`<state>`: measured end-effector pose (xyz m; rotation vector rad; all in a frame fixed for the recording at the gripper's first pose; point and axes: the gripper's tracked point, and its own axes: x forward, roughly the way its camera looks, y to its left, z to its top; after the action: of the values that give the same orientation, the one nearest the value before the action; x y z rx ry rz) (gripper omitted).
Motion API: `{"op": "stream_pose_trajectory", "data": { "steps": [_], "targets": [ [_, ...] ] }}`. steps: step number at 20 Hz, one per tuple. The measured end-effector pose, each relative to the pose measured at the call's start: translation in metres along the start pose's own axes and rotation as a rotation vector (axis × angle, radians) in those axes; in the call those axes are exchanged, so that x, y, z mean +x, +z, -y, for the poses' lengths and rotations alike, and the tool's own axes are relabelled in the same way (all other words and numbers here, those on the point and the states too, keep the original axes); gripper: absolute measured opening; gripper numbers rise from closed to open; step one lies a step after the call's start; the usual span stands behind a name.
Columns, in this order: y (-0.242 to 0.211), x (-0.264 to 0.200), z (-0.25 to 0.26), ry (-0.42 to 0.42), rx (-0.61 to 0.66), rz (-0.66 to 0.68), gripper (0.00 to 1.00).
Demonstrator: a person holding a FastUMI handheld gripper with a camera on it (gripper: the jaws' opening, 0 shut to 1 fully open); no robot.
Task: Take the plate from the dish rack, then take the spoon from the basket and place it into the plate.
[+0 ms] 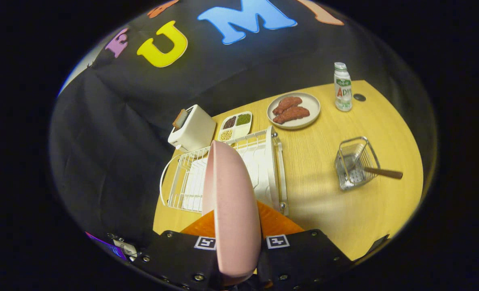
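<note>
— Tongs (239, 258) first: how do we stand?
— We have both fingers pinching the pink round plate (231, 210), which stands on edge between them, raised above the white wire dish rack (271, 161).
— And the brown-handled spoon (380, 172)?
— We see it well beyond the fingers, leaning in the metal wire basket (354, 167) on the yellow wooden table (324, 202), apart from the rack.

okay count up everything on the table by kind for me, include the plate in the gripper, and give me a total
Plates: 2, the pink plate gripped between the fingers, the meat plate
Dish rack: 1
Toaster: 1
Divided tray: 1
Bottle: 1
Wire basket: 1
Spoon: 1
Total: 8
</note>
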<state>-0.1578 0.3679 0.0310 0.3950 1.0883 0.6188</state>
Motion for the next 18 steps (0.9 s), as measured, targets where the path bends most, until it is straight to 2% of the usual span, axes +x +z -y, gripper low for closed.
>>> {"op": "stream_pose_trajectory", "data": {
  "steps": [4, 8, 15, 18],
  "targets": [
    [-0.069, -0.001, 0.027, 0.095, 0.127, -0.081, 0.29],
    [-0.122, -0.001, 0.061, 0.09, 0.175, -0.136, 0.29],
    [-0.166, 0.027, 0.071, 0.153, 0.271, -0.197, 0.29],
    [-0.179, 0.038, 0.08, 0.148, 0.285, -0.195, 0.29]
  ]
}}
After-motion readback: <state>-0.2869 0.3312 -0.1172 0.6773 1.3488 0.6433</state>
